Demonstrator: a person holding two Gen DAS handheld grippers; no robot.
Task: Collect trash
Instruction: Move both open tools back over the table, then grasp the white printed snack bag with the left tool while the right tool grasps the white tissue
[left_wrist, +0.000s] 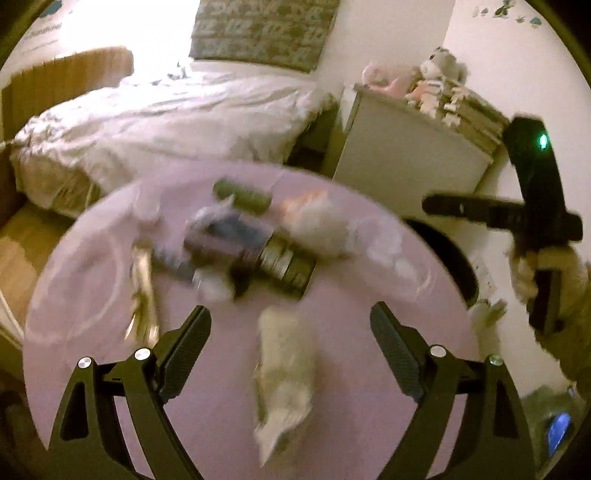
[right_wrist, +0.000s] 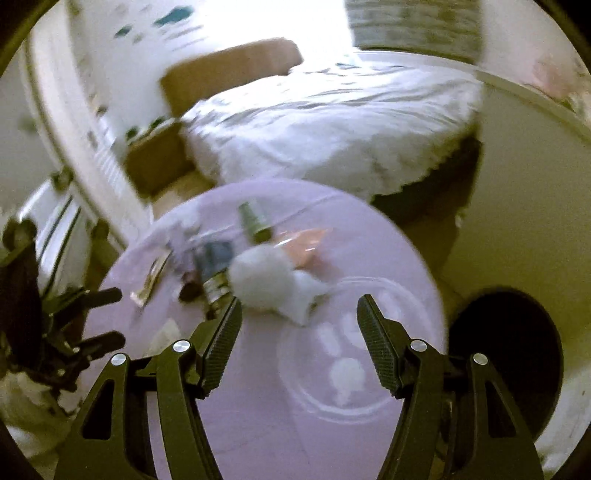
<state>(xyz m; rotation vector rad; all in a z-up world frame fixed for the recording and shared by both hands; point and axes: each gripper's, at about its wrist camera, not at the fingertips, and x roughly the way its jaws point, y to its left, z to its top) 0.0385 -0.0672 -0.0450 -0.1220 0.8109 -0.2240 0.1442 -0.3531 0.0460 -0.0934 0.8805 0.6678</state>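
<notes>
Approach step: both tongs, left gripper (left_wrist: 290, 326) and right gripper (right_wrist: 298, 316), hover with jaws apart and empty above the round lilac table (left_wrist: 221, 424), crumpled tissue (left_wrist: 284, 380) lying between the left fingers, so closing on it likely comes next.

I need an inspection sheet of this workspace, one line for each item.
Surface: round lilac table, partly covered.
Job's things: crumpled white paper nearest the left tool; white wad; green can; pink wrapper; gold wrapper; clear plastic lid.
Clutter: blurred mixed pile at the centre, contents unclear.
Grippers: left tool open, empty; right tool open, empty.
Cables: nothing seen.
Surroundings: bed, white cabinet with plush toys, dark bin.
</notes>
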